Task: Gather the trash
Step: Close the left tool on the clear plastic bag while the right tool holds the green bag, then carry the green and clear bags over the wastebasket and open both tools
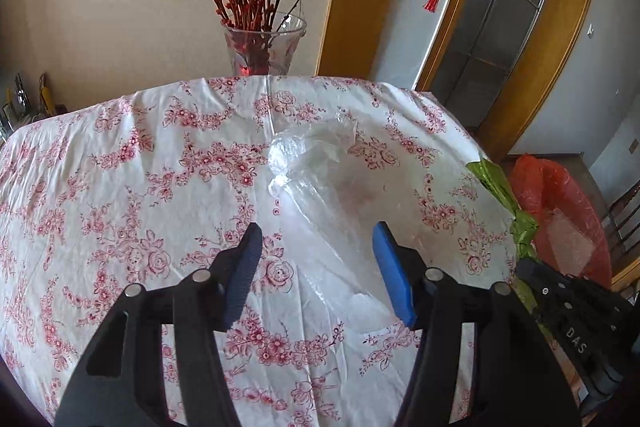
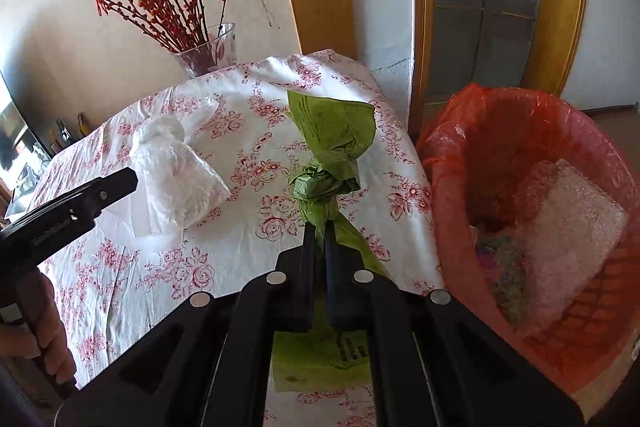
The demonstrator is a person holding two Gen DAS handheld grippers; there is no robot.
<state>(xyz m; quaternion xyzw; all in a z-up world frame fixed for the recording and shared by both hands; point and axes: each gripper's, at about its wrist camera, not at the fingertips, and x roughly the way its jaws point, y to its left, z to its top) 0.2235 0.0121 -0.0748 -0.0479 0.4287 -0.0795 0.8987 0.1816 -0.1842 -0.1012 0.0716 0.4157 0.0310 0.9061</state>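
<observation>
A clear plastic bag (image 1: pixel 316 163) lies crumpled on the floral tablecloth (image 1: pixel 120 187). My left gripper (image 1: pixel 318 247) is open, its blue pads either side of the bag's near end, just above the cloth. In the right wrist view the clear bag (image 2: pixel 176 171) lies left of centre, with the left gripper (image 2: pixel 120 183) beside it. My right gripper (image 2: pixel 319 227) is shut on a knotted green plastic bag (image 2: pixel 328 155), held above the table's right edge. The green bag (image 1: pixel 504 195) also shows at the table edge in the left wrist view.
A bin lined with a red bag (image 2: pixel 520 163) stands right of the table, holding bubble wrap (image 2: pixel 568 227) and other trash; it also shows in the left wrist view (image 1: pixel 560 195). A glass vase (image 1: pixel 264 47) of red branches stands at the far table edge.
</observation>
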